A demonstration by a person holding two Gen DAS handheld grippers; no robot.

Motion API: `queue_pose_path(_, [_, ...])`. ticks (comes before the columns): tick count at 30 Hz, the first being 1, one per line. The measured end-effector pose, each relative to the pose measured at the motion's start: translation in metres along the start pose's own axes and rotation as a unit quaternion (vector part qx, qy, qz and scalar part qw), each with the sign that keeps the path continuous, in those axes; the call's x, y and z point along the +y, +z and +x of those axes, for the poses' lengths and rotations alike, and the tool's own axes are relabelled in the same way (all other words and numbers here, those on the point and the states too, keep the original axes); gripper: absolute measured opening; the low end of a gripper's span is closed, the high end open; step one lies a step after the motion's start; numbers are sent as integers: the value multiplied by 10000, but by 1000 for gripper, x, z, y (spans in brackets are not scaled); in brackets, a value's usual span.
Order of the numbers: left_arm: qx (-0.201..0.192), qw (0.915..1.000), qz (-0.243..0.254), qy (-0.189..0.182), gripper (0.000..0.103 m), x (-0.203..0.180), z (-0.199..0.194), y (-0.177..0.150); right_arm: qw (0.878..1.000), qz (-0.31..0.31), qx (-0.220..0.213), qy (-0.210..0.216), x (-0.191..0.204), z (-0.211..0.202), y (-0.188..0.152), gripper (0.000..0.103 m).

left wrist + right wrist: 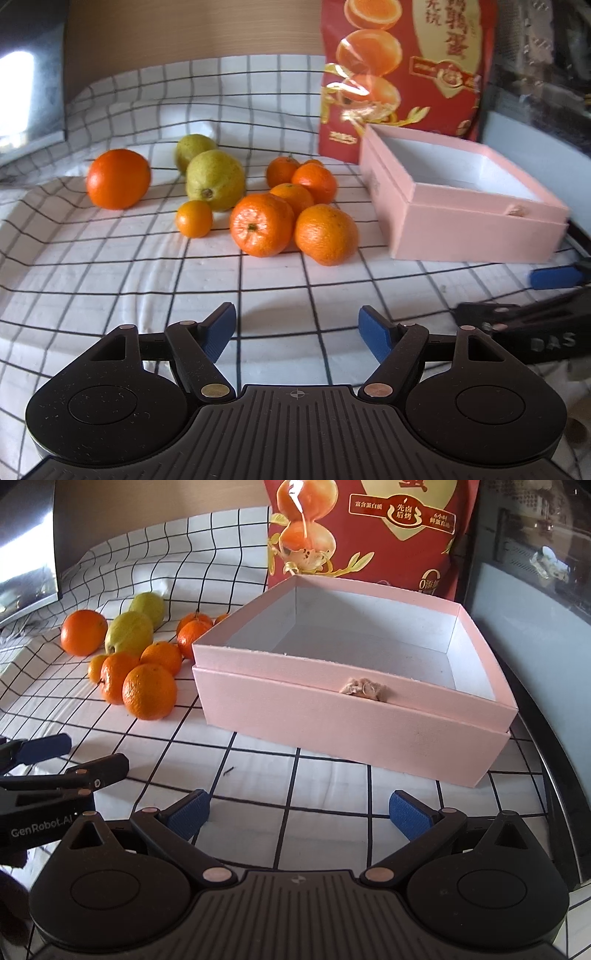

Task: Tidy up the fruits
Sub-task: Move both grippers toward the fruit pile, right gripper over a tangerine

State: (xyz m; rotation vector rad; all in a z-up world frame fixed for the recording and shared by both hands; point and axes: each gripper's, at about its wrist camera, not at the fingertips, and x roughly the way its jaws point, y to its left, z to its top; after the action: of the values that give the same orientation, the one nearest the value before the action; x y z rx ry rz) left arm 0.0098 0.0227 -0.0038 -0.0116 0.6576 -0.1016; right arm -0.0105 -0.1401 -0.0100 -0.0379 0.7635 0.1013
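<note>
Several oranges and tangerines (pixel 260 224) lie in a cluster on the checked cloth, with two green pears (pixel 215 180) behind them and one big orange (pixel 118 178) to the left. An open, empty pink box (pixel 476 229) stands to their right; in the right wrist view the box (pixel 351 716) is straight ahead and the fruit cluster (pixel 149 690) is to its left. My left gripper (pixel 297 328) is open and empty, a short way in front of the fruit. My right gripper (pixel 299 812) is open and empty, in front of the box.
A tall red snack bag (pixel 402 70) stands behind the box. A dark appliance (pixel 535 572) is at the right, and the table edge curves there. The white checked cloth (pixel 147 266) covers the table and rises in folds at the back left.
</note>
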Motion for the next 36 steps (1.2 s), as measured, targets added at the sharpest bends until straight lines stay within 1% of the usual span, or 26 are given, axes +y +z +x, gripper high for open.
queue_pose_path(1, [8, 9996, -173, -209, 71, 6, -4, 0, 10000, -12, -5, 1, 0, 0, 0, 103])
queue_pose_path(2, [18, 9975, -491, -512, 70, 17, -9, 2, 10000, -20, -3, 3, -1, -1, -2, 103])
queue_pose_path(3, [-27, 9941, -801, -727, 69, 29, -15, 4, 10000, -38, -7, 7, -1, -2, -2, 103])
queue_pose_path(4, [-127, 9903, -1085, -862, 69, 40, -22, 7, 10000, -60, -15, 24, -1, -1, -1, 103])
queue_pose_path(5, [-283, 9861, -1361, -912, 69, 53, -30, 10, 10000, -83, -8, 39, -1, -1, -1, 103])
queue_pose_path(6, [-430, 9827, -1556, -902, 69, 64, -37, 13, 9999, -94, 10, 48, -1, 0, 0, 103])
queue_pose_path(8, [-825, 9733, -1990, -799, 69, 90, -51, 20, 9995, -187, 56, 247, 2, 0, 2, 102])
queue_pose_path(10, [-1043, 9656, -2300, -622, 69, 111, -56, 25, 9981, -208, -181, 543, 8, -6, 2, 102])
queue_pose_path(11, [-1045, 9642, -2390, -485, 69, 118, -54, 26, 9971, -239, -340, 644, 14, -10, 2, 102])
queue_pose_path(13, [-978, 9638, -2474, -179, 69, 128, -48, 22, 9941, -493, -589, 764, 34, -14, 4, 102])
queue_pose_path(16, [-967, 9706, -2202, 97, 68, 128, -41, 14, 9884, -926, -766, 931, 64, -12, 9, 102])
queue_pose_path(18, [-1051, 9717, -2108, 171, 68, 128, -39, 10, 9839, -1110, -873, 1093, 79, -10, 13, 96])
queue_pose_path(19, [-1137, 9707, -2112, 158, 68, 130, -40, 9, 9808, -1204, -957, 1199, 86, -8, 16, 93])
queue_pose_path(21, [-1237, 9683, -2165, 140, 68, 131, -40, 7, 9769, -1280, -1125, 1288, 96, -5, 25, 93])
queue_pose_path(23, [-1142, 9678, -2244, 58, 68, 134, -38, 5, 9773, -1145, -1182, 1333, 96, 2, 36, 93])
queue_pose_path(25, [-962, 9676, -2333, -68, 68, 138, -31, 5, 9802, -985, -1104, 1315, 92, 10, 45, 93])
queue_pose_path(27, [-948, 9676, -2338, -61, 68, 139, -29, 2, 9835, -901, -980, 1227, 87, 18, 48, 92])
queue_pose_path(29, [-995, 9663, -2375, -62, 68, 140, -29, 0, 9842, -841, -831, 1318, 80, 23, 48, 92])
queue_pose_path(32, [-975, 9642, -2465, -73, 68, 144, -28, -3, 9872, -808, -733, 1164, 72, 23, 44, 92])
queue_pose_path(34, [-954, 9619, -2559, -109, 68, 146, -26, -4, 9882, -842, -755, 1035, 70, 19, 38, 92])
queue_pose_path(36, [-1002, 9599, -2615, -103, 68, 148, -27, -6, 9869, -1000, -856, 933, 73, 15, 33, 92])
